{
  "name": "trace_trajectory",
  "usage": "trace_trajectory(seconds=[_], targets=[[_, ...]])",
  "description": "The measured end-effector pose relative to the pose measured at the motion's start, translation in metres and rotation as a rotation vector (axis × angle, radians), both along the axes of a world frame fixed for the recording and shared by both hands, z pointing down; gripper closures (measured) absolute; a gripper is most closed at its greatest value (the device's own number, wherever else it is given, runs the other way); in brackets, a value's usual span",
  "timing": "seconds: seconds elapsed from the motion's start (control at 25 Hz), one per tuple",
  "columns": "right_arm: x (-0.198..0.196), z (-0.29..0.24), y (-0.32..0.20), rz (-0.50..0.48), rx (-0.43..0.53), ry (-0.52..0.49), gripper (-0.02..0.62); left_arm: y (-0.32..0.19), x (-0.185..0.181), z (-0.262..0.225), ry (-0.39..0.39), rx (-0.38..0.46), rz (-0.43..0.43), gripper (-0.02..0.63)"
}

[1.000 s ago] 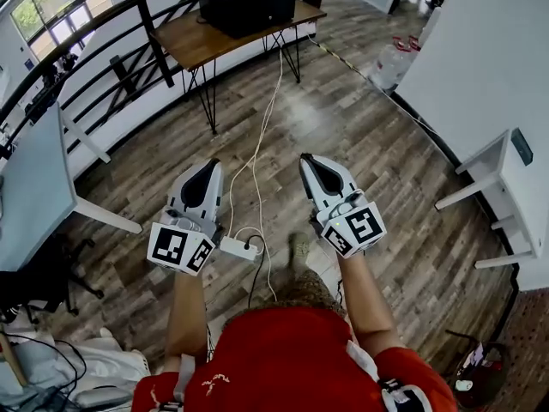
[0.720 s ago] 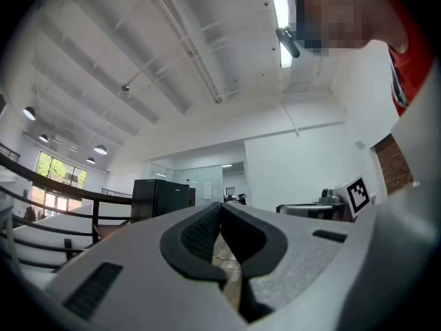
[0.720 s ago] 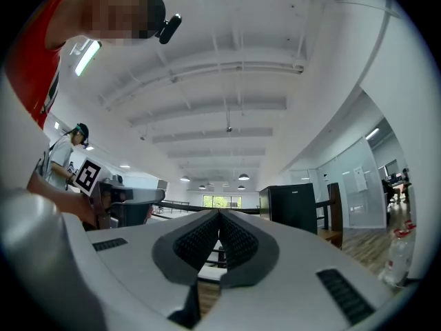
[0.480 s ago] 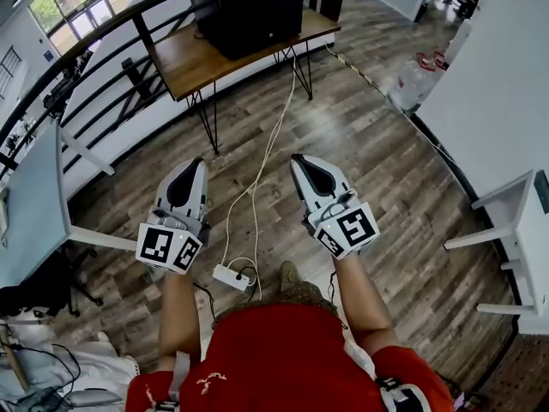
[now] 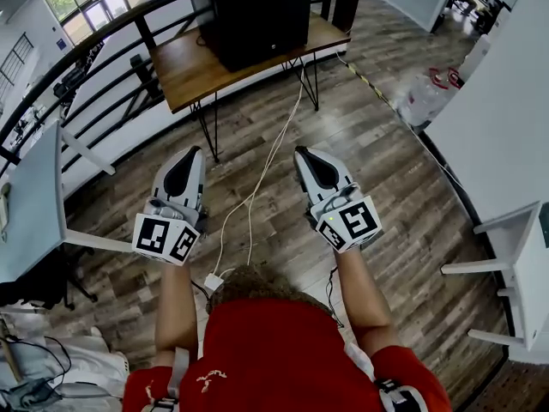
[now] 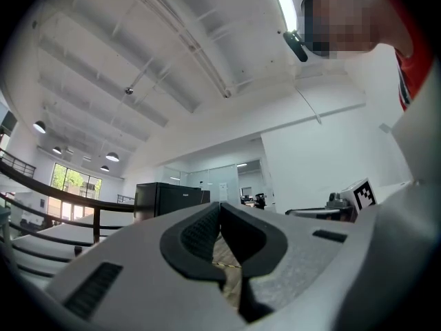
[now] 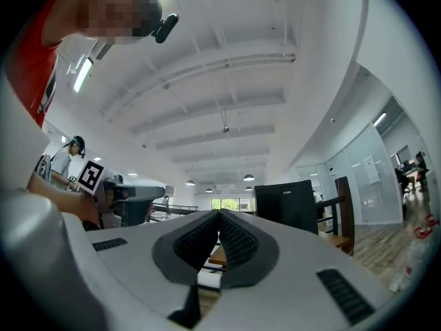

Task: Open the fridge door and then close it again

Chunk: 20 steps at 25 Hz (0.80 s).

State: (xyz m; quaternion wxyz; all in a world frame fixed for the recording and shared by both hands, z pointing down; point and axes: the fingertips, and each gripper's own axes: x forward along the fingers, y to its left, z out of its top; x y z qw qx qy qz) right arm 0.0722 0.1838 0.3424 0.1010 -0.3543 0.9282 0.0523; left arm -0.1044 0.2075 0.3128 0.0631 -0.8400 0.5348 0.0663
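Wood floor (image 5: 377, 170) under left gripper (image 5: 192, 154), right gripper (image 5: 304, 154) (jaws together).

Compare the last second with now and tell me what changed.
The person has walked toward the black fridge on the wooden table, and both now sit lower and larger in the head view. The white power strip on the floor has slid back from between the grippers to just ahead of the person's body. The left gripper and right gripper stay held out in front, shut and empty.

fridge (image 5: 257, 11) on table (image 5: 184, 71) | railing (image 5: 94, 48) left of table | cable (image 5: 268, 160) before table | bottle (image 5: 426, 99) right of table
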Motion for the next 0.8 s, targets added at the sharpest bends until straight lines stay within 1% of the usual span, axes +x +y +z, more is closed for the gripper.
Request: trace_trajectory(seconds=[0.2, 0.4, 0.6, 0.8], targets=[[0.005, 0.004, -0.035, 0.002, -0.008, -0.006, 0.571, -0.038, 0.004, 0.005, 0.000, -0.005, -0.004, 0.595], [-0.005, 0.005, -0.080, -0.005, 0.002, 0.008, 0.571, -0.086, -0.005, 0.007, 0.012, 0.008, -0.010, 0.595], [-0.024, 0.004, -0.141, -0.006, 0.016, 0.024, 0.571, -0.150, -0.021, 0.009, 0.011, 0.023, -0.009, 0.595], [-0.048, 0.003, -0.209, -0.005, 0.003, 0.036, 0.571, -0.223, -0.046, 0.012, 0.012, 0.018, -0.006, 0.595]])
